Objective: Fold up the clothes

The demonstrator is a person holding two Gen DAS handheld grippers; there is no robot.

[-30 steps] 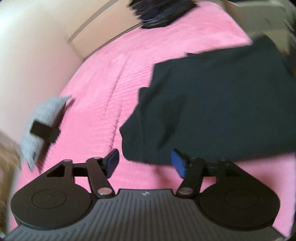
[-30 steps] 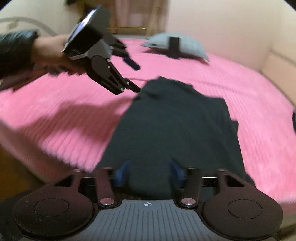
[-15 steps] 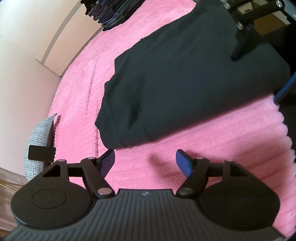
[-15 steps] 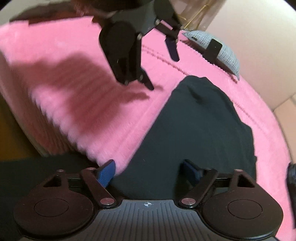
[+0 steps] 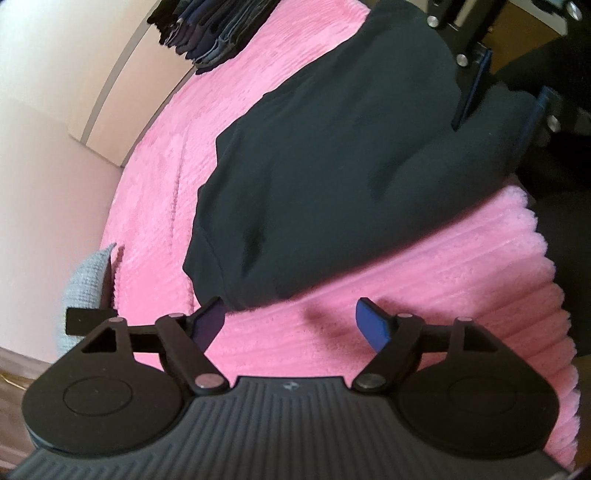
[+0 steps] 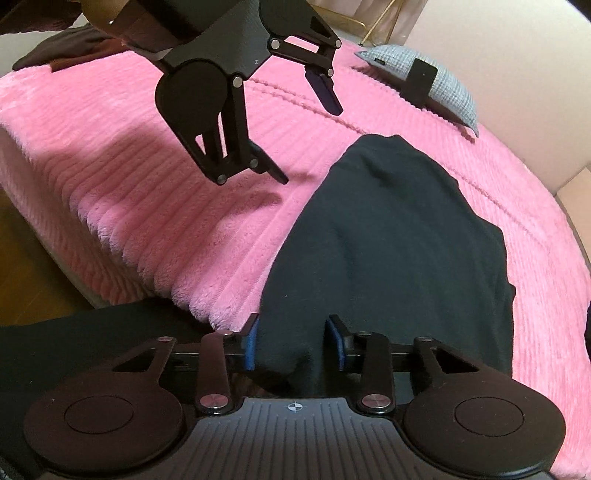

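Dark garment [image 6: 388, 251] spread over pink ribbed bedspread [image 6: 129, 155], filling centre and lower right of right wrist frame, near hem hanging past bed edge at lower centre. Right gripper [image 6: 293, 341] at bottom centre, jaws narrowed on a bunched fold of that hem, blue pads [image 6: 250, 343] pressing cloth from both sides. Left gripper [image 6: 306, 144] at upper centre of same frame, hovering over bare bedspread just left of garment's far end, jaws wide, gripping nothing. In left wrist frame, left gripper [image 5: 290, 319] at lower centre, jaws wide, one fingertip just beside garment's [image 5: 351, 166] near corner, though touching or not cannot be told; right gripper [image 5: 498, 107] at upper right, clamped on cloth at bed edge. Grey pillow [image 6: 436, 79] with black strap at upper right of right wrist frame, well apart from garment; same pillow [image 5: 88, 273] at left edge of left wrist frame. Stack of folded dark clothes [image 5: 210, 33] at top of left wrist frame, on far part of bedspread [image 5: 424, 288].
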